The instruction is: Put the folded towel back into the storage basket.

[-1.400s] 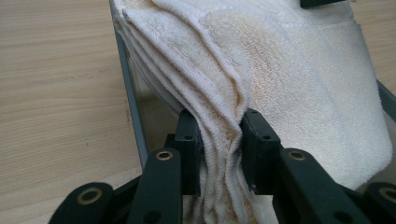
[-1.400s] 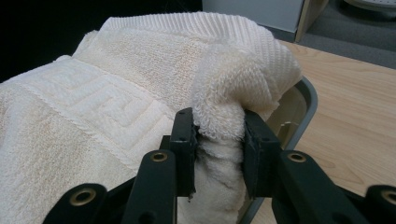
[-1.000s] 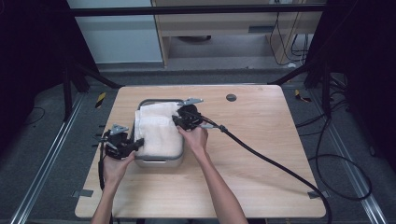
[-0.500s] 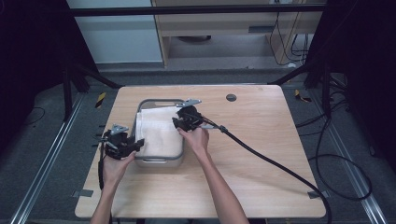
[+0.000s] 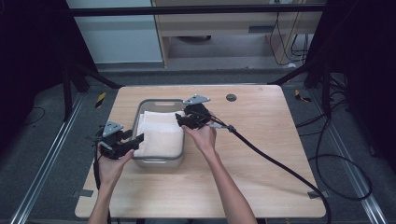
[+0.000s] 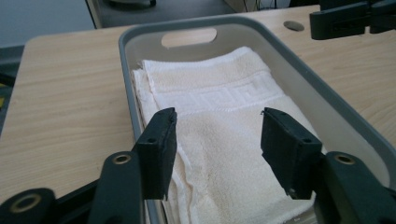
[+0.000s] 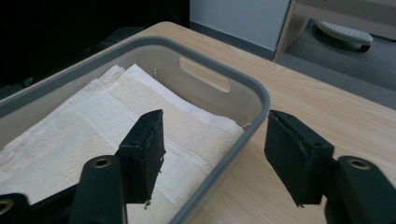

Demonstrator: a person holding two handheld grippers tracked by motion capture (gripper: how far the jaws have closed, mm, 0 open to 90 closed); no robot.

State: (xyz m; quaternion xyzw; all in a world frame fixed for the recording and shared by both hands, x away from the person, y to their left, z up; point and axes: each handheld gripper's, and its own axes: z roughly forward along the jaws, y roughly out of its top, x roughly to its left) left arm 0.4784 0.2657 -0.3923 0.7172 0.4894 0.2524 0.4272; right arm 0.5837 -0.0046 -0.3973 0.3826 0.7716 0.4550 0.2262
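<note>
A grey plastic tub with handle slots stands on the wooden table and holds a folded cream towel. My left gripper hovers at the tub's left rim, pointing over the towel. Its jaws have just been opening and stand open above the cloth with nothing pinched. My right gripper hangs over the tub's far right corner. Its jaws have just been opening too and straddle the tub rim from above without touching it. The towel lies flat under them.
The right gripper's thick black cable trails across the table to the front right. A round dark grommet sits near the table's far edge. Bare tabletop lies to the right of the tub.
Both grippers have drawn up and back a little from the towel. The towel stays flat in the tub.
</note>
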